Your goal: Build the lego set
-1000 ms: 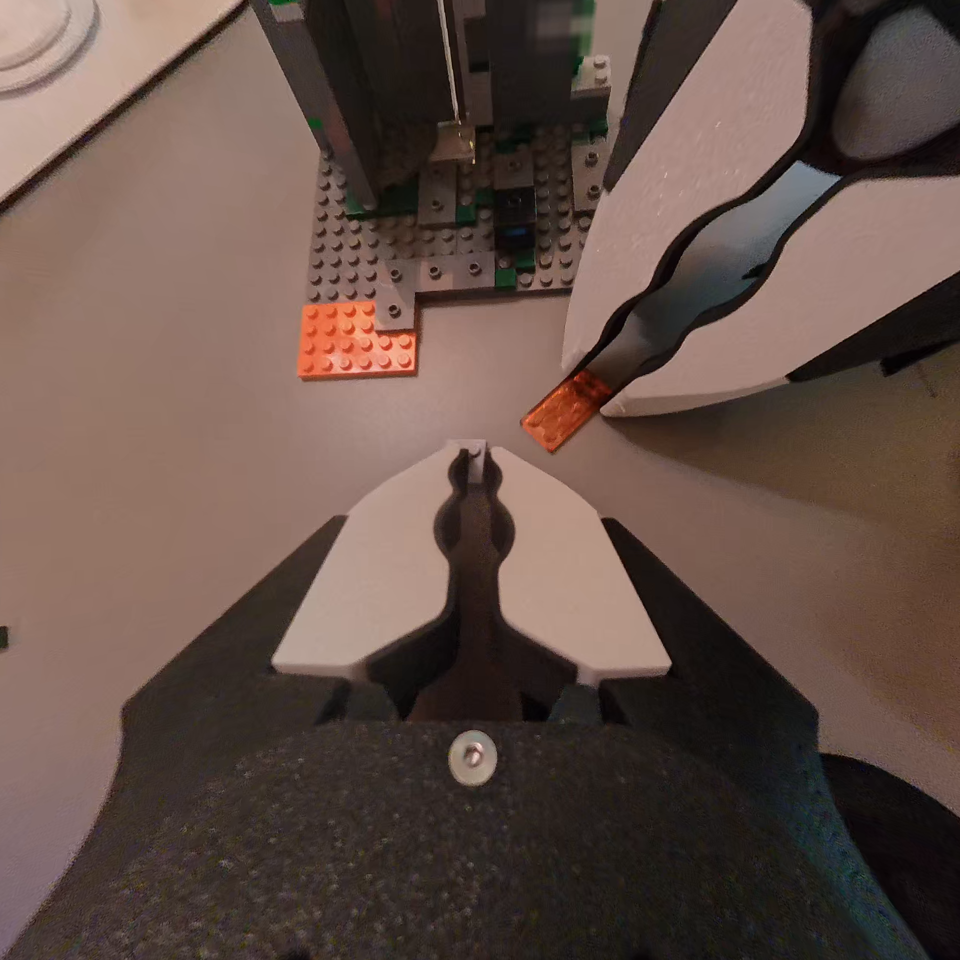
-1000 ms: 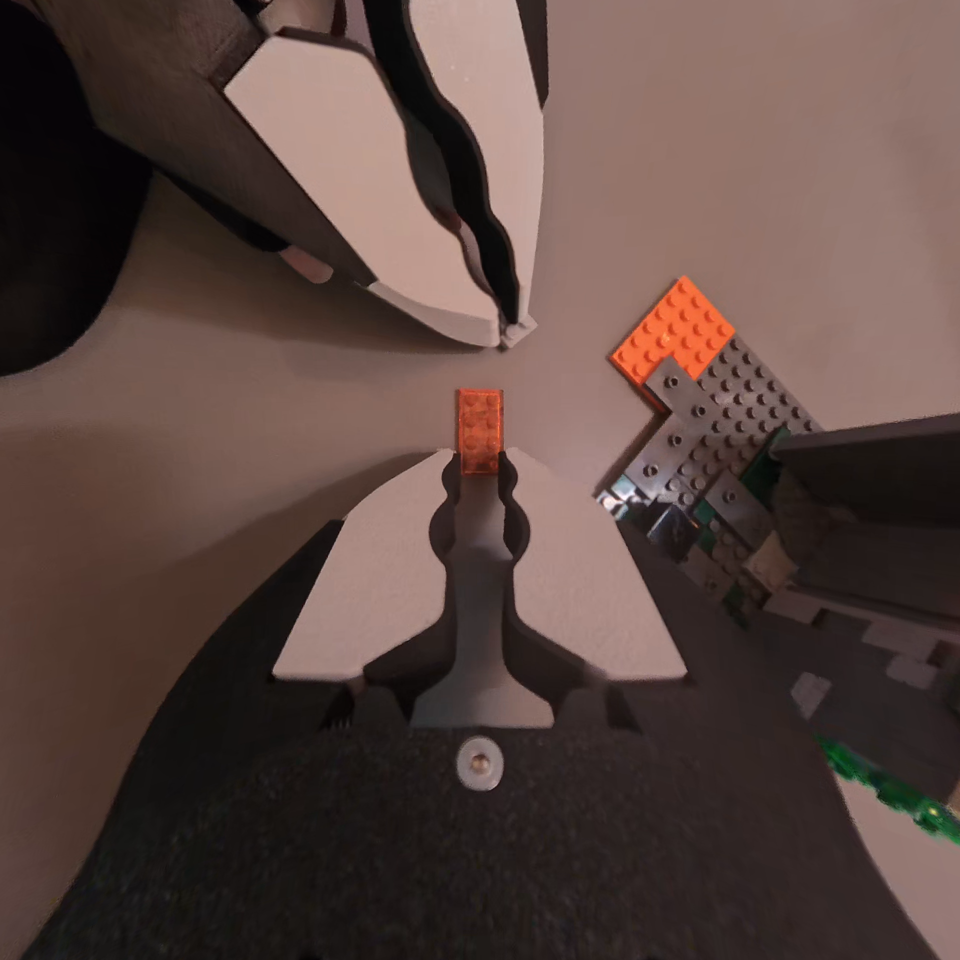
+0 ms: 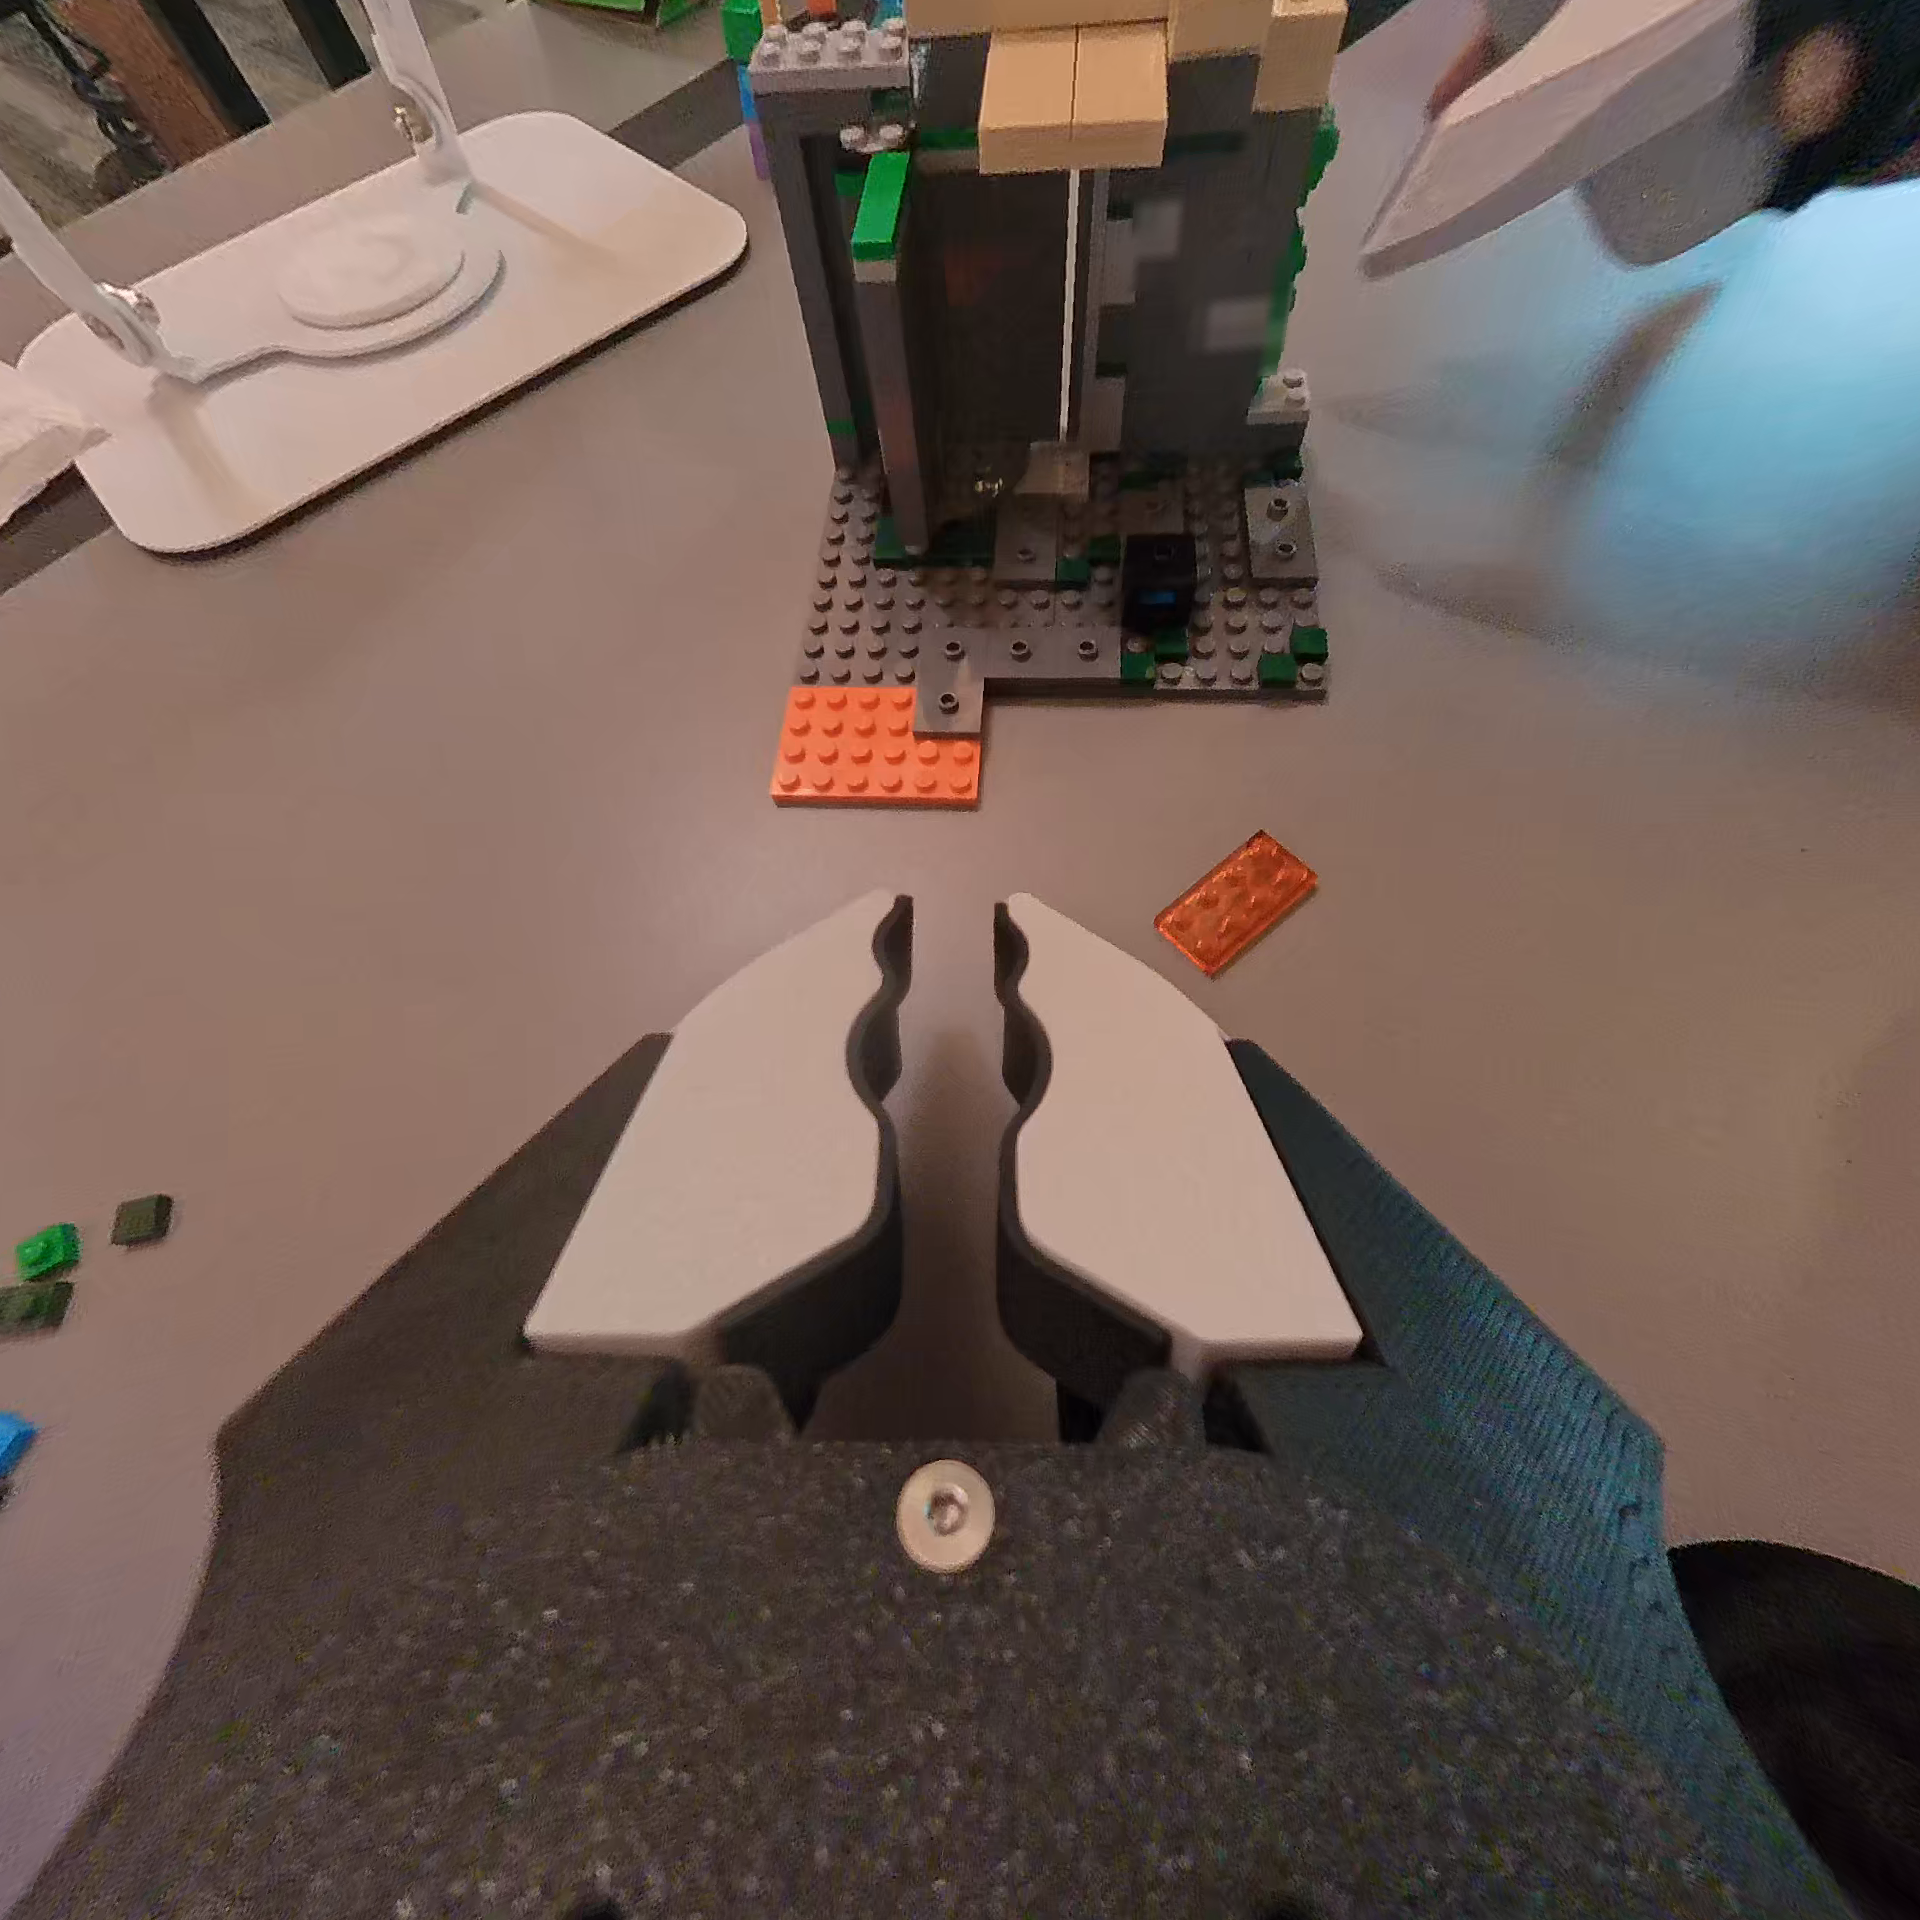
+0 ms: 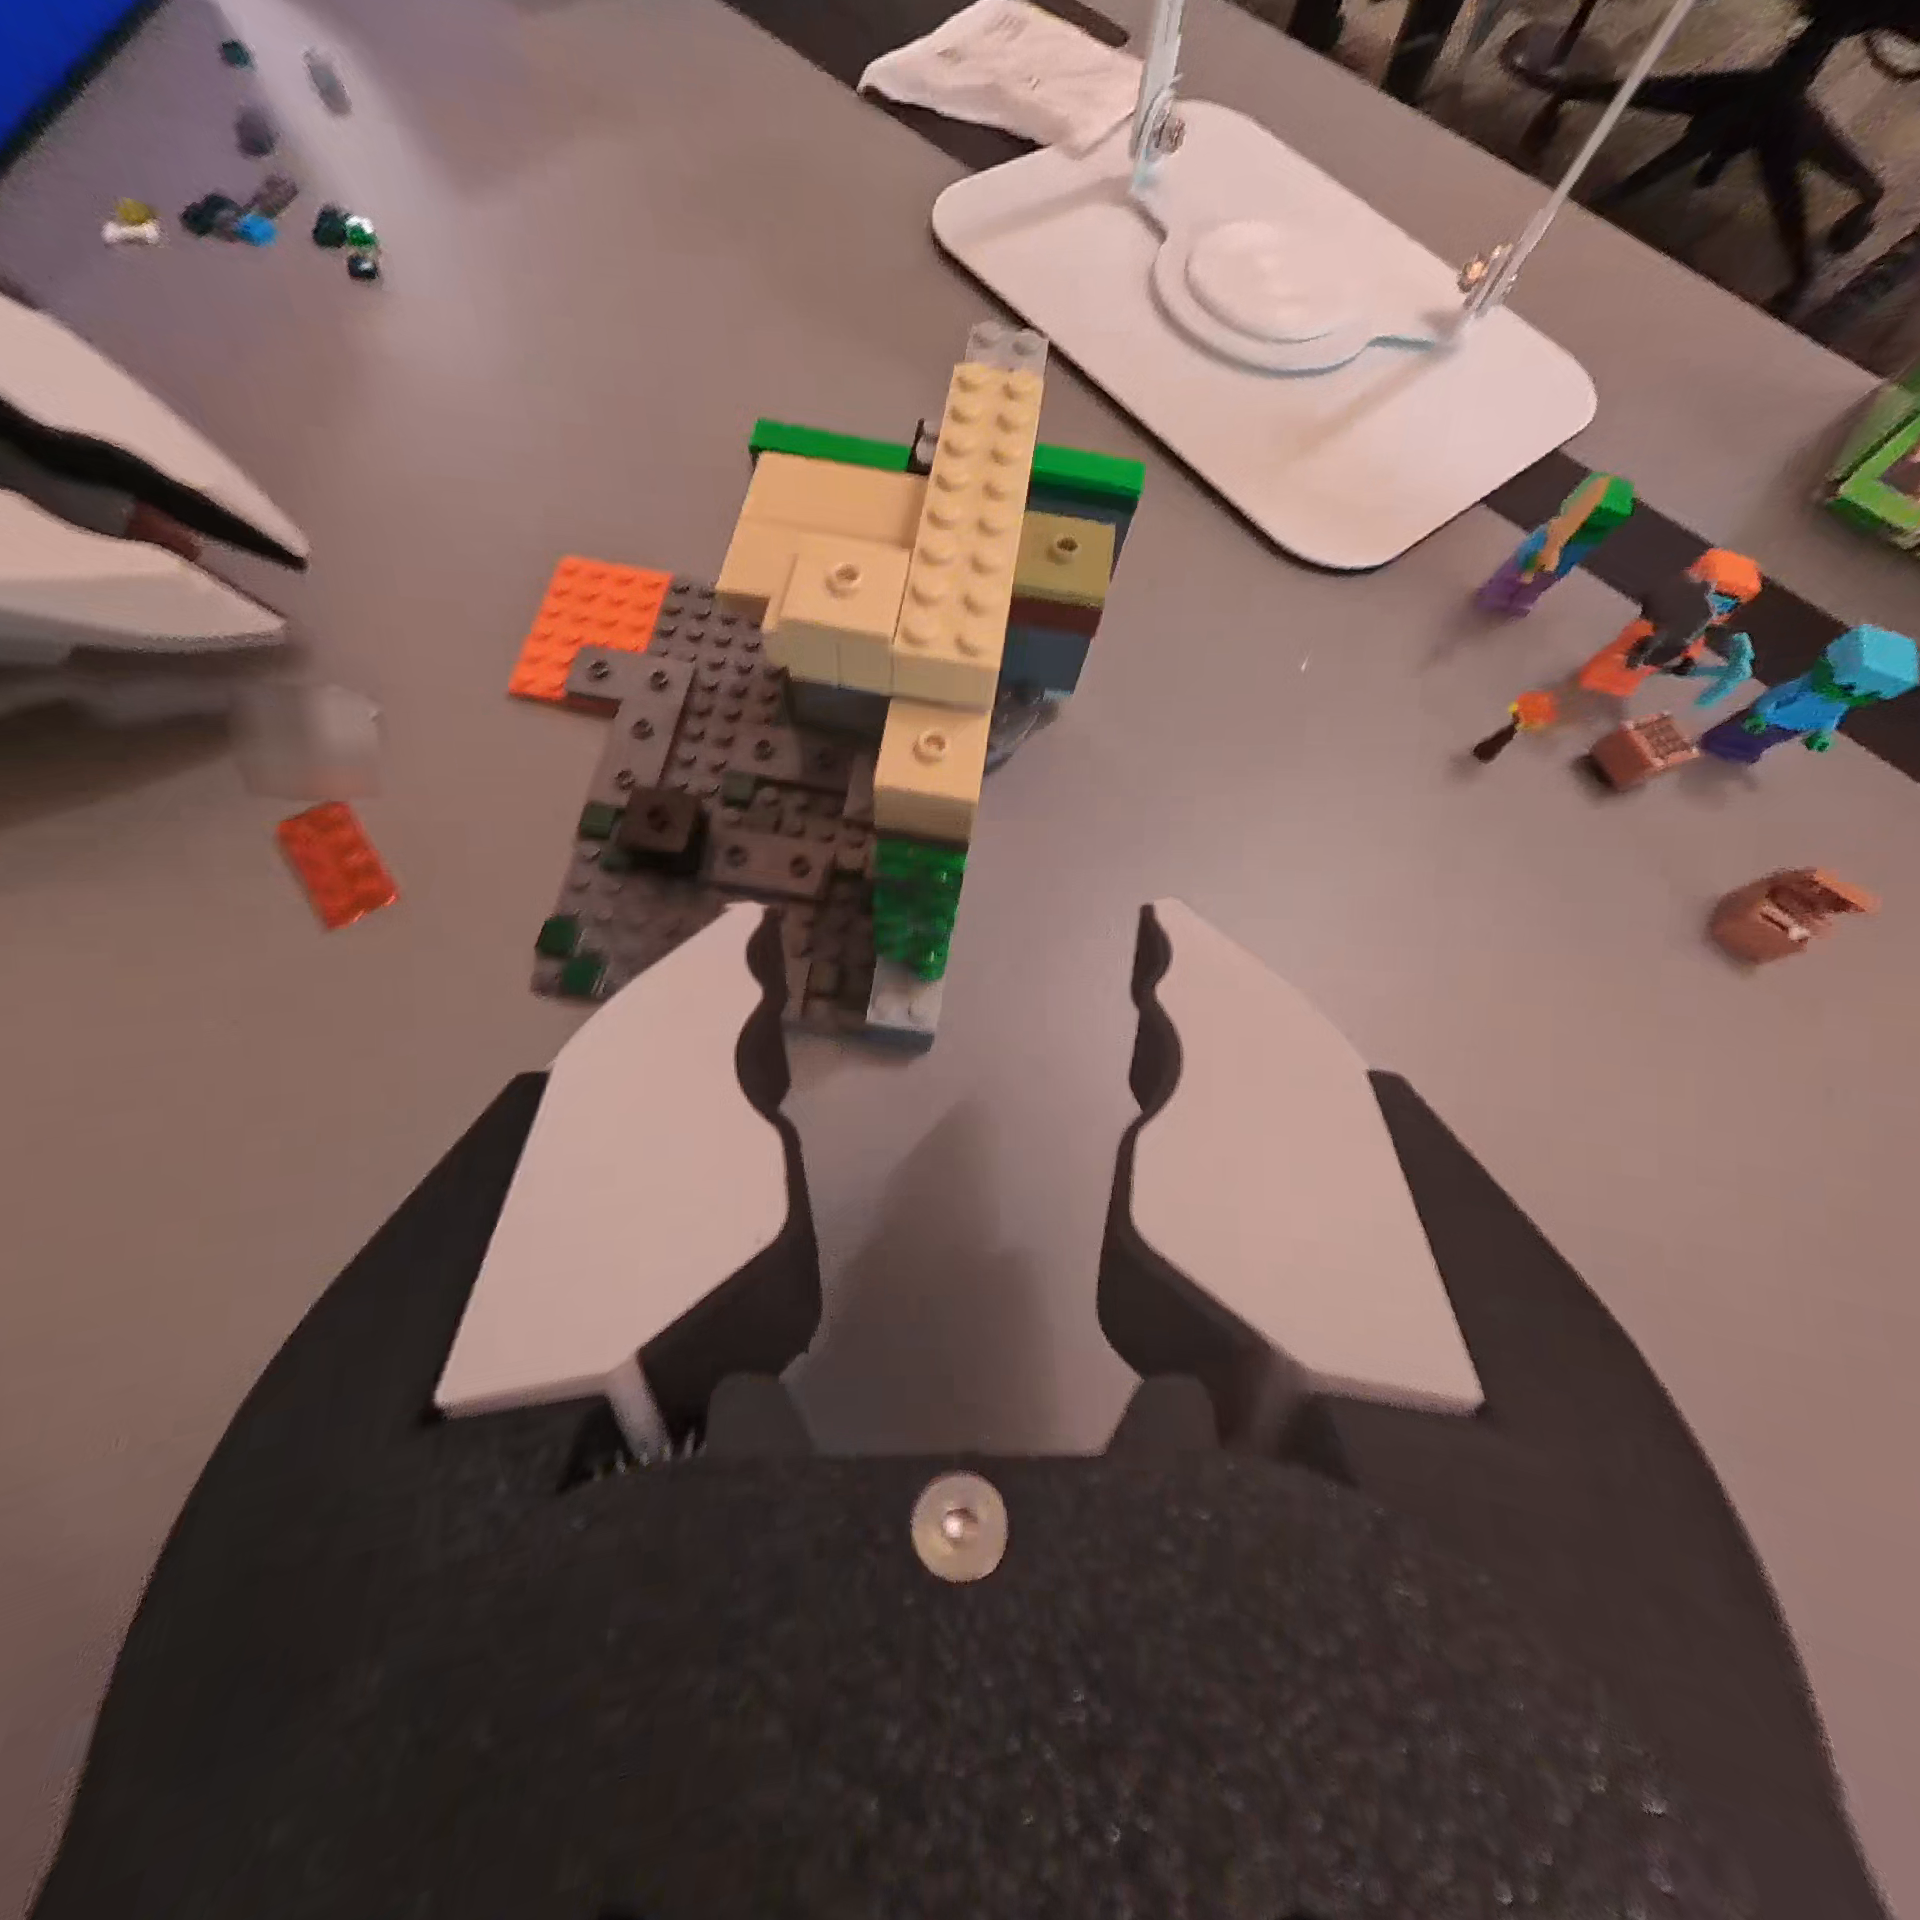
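Two grippers hang above a grey table (image 3: 416, 831), neither holding anything. Left gripper (image 3: 953, 914): fingers parted by a narrow gap, empty, pointing toward the lego model (image 3: 1049, 343). Right gripper (image 4: 945, 925): fingers spread wide, empty, raised over the near edge of the same model; in the left wrist view it appears only as a blurred shape beyond the model's right side.

Lego model: a dark grey studded base carrying a tall grey wall with green pieces and a tan top. An orange plate (image 3: 873, 743) is joined to the base's front-left corner. A small clear-orange plate (image 3: 1236, 902) lies flat and loose on the table, just in front of the model and apart from it, beside the left gripper's right fingertip but not touching it.

Left of the model stands a white stand base (image 3: 343, 312). Farther left of the model lie small loose pieces (image 3: 47, 1247). To the model's right, in the right wrist view, stand several toy figures (image 4: 1704, 644) and a brown piece (image 4: 1787, 909).
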`<state>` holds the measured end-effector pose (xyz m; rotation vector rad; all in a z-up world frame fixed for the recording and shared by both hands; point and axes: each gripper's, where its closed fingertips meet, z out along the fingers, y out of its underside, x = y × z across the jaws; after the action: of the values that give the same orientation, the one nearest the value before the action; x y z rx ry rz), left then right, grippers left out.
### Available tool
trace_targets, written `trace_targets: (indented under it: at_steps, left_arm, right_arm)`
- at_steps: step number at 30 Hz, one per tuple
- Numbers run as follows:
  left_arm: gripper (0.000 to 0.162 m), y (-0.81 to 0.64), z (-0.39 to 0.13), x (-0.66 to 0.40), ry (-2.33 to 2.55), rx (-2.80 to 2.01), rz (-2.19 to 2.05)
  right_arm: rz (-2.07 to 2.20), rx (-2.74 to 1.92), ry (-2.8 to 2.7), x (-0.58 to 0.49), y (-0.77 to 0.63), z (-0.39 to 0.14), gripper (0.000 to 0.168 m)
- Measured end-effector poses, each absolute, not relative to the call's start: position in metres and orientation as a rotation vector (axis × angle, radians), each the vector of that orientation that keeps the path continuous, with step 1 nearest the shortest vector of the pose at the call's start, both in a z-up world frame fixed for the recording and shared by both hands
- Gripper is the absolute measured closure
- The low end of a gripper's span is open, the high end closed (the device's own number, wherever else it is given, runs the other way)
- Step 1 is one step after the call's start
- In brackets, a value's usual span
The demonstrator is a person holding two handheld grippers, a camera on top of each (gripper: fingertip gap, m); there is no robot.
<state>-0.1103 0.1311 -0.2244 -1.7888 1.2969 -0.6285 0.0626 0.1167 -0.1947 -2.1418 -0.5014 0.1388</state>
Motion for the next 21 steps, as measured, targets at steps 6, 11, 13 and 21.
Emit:
trace_targets:
  at_steps: [6,11,13,21]
  left_arm:
    - [0.148,0.127,-0.222,-0.109,1.322,-1.743,-0.623]
    - [0.149,0.126,-0.221,-0.109,1.334,-1.722,-0.617]
    - [0.149,0.125,-0.221,-0.108,1.34,-1.717,-0.617]
    - [0.149,0.125,-0.221,-0.109,1.357,-1.698,-0.598]
  right_arm:
    - [0.079,-2.09,-0.597,0.047,0.145,-0.209,0.122]
    - [0.155,-1.997,-0.861,0.047,0.147,-0.209,0.145]
    - [0.241,-1.934,-1.025,0.046,0.146,-0.209,0.145]
    - [0.457,-1.852,-1.336,0.044,0.16,-0.21,0.147]
